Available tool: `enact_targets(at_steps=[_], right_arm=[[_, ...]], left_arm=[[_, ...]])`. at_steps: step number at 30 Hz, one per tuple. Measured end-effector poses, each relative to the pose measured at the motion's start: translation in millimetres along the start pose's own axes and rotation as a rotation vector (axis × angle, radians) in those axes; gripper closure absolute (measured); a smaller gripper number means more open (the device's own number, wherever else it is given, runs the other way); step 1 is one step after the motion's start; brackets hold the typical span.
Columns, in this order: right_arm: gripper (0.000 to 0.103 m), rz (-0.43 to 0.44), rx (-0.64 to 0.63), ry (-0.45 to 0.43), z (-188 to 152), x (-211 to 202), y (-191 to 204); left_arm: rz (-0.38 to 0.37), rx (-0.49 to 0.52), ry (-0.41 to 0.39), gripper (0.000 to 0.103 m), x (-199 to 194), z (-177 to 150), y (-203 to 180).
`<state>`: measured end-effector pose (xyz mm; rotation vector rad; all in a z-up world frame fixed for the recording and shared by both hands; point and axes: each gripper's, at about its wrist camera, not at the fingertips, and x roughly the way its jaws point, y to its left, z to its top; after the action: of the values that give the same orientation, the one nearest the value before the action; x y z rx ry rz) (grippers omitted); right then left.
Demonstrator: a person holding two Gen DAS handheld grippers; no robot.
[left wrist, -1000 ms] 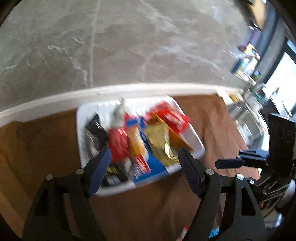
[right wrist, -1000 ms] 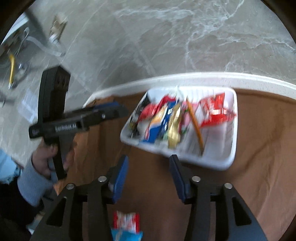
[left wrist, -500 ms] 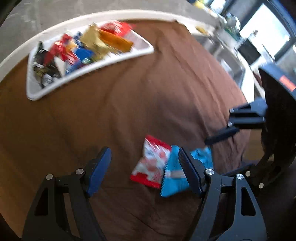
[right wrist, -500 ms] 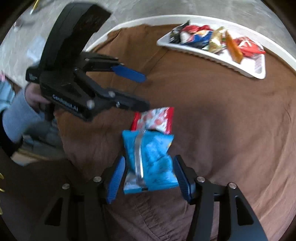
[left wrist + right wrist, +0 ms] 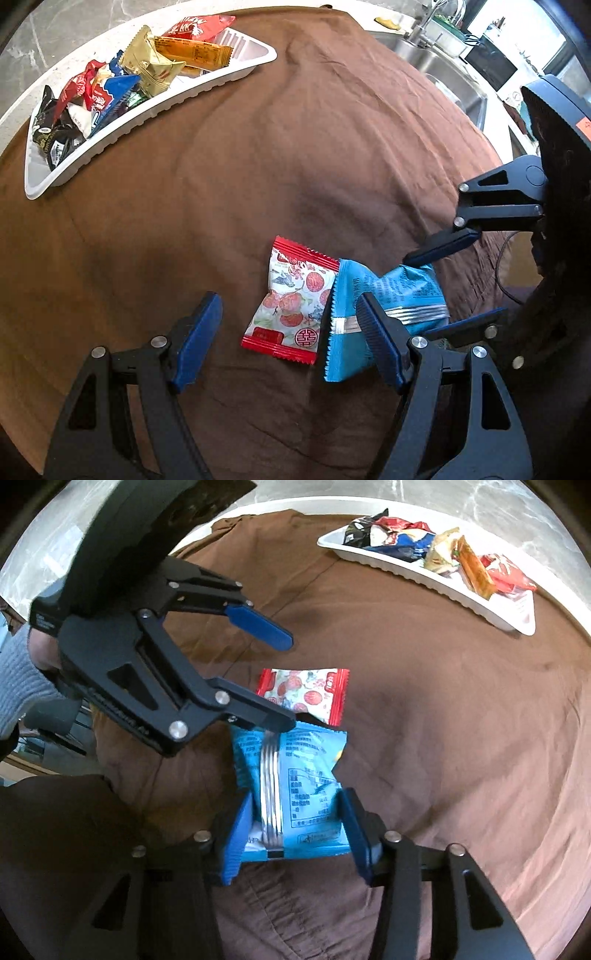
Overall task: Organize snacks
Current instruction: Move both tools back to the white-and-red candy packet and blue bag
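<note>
From the left wrist I saw my left gripper (image 5: 288, 328) gaping empty over the red-and-white packet (image 5: 295, 302) on the brown cloth (image 5: 221, 177), the white tray (image 5: 155, 110) far left, while from the right wrist my right gripper (image 5: 295, 834) was closing around the blue packet (image 5: 295, 786), near.

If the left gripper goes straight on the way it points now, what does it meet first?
Probably the red-edged white snack packet with fruit pictures, lying on the brown cloth between the open left gripper fingers; depth is unclear.
</note>
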<state>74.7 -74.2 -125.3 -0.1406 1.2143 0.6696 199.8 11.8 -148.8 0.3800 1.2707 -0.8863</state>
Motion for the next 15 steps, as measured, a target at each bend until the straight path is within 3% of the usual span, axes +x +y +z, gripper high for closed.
enact_targets(at_steps=[4,15], right_arm=[[0.058,-0.014,-0.004,-0.002,-8.5,-8.2,-0.4],[0.058,-0.039,0.046,0.002,-25.0,-18.6,-12.7]], left_arm=[[0.017,0.031,0.022,0.029,4.7,3.2,-1.3],[0.077,0.157,0.053,0.029,21.2,6.2,-23.4]])
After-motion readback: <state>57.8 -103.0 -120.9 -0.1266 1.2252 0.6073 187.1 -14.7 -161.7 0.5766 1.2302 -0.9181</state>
